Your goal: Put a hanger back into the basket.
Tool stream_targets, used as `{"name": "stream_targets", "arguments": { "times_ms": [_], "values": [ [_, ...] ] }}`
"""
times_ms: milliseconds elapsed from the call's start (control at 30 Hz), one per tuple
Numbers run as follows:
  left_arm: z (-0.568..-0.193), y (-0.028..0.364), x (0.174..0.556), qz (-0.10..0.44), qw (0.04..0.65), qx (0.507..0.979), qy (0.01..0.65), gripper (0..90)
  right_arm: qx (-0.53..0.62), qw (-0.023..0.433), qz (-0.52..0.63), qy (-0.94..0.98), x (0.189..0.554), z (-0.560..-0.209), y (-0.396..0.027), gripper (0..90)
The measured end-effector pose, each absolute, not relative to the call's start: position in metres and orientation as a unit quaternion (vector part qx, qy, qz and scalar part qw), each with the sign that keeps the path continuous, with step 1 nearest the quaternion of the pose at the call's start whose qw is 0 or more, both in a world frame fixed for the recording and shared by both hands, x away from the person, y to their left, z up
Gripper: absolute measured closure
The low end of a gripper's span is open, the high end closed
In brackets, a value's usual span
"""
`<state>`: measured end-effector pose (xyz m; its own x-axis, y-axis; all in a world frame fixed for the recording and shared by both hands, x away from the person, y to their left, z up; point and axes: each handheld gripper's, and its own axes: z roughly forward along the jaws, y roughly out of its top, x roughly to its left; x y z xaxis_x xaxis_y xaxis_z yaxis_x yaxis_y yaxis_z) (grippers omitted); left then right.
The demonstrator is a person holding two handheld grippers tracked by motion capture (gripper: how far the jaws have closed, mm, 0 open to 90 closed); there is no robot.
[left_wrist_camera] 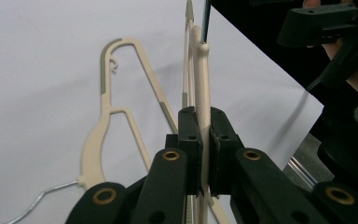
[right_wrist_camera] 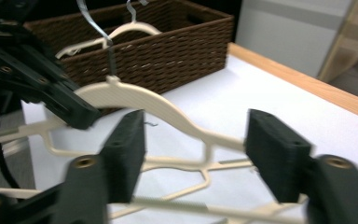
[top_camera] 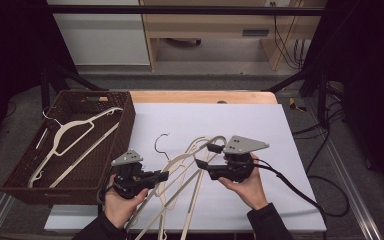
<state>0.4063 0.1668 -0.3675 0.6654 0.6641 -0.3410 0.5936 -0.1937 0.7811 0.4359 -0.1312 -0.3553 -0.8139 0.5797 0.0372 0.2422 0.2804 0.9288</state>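
Closest to the camera, the left gripper (left_wrist_camera: 204, 140) is clamping the lifted cream hanger (left_wrist_camera: 201, 88) by its arm above the white table (top_camera: 260, 130), while the right gripper (right_wrist_camera: 196, 149) is standing open around the other arm without pressing it. With one thin grip, I think the hanger is likely swinging or snagging the second hanger (left_wrist_camera: 103, 116) lying below. Its long axis is running across between both grippers, hook (top_camera: 161, 142) pointing away, toward the basket (top_camera: 125, 125) side.

Dim surroundings frame a brightly lit white table sheet (top_camera: 240, 130) (light falls from above); the near jaws blur in the right gripper view.
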Motion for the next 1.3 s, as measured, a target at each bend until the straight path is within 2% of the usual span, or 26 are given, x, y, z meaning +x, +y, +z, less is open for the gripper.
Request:
{"name": "stream_targets", "arguments": {
  "times_ms": [267, 567, 833, 1300],
  "values": [
    [-0.348, 0.170, 0.408, 0.069, 0.477, 0.796, 0.365, 85.8, 0.318, 0.186, 0.545, 0.753, 0.428, -0.366, -0.175, 19.2],
    [-0.323, 0.179, 0.414, 0.091, 0.478, 0.809, 0.329, 85.8, 0.355, 0.199, 0.543, 0.734, 0.420, -0.381, -0.208, 11.4],
    [-0.294, 0.198, 0.420, 0.114, 0.483, 0.812, 0.307, 85.8, 0.377, 0.214, 0.540, 0.722, 0.416, -0.384, -0.228, 6.7],
    [-0.259, 0.243, 0.440, 0.149, 0.466, 0.822, 0.292, 85.8, 0.390, 0.224, 0.537, 0.714, 0.414, -0.382, -0.241, 5.2]
  ]
}}
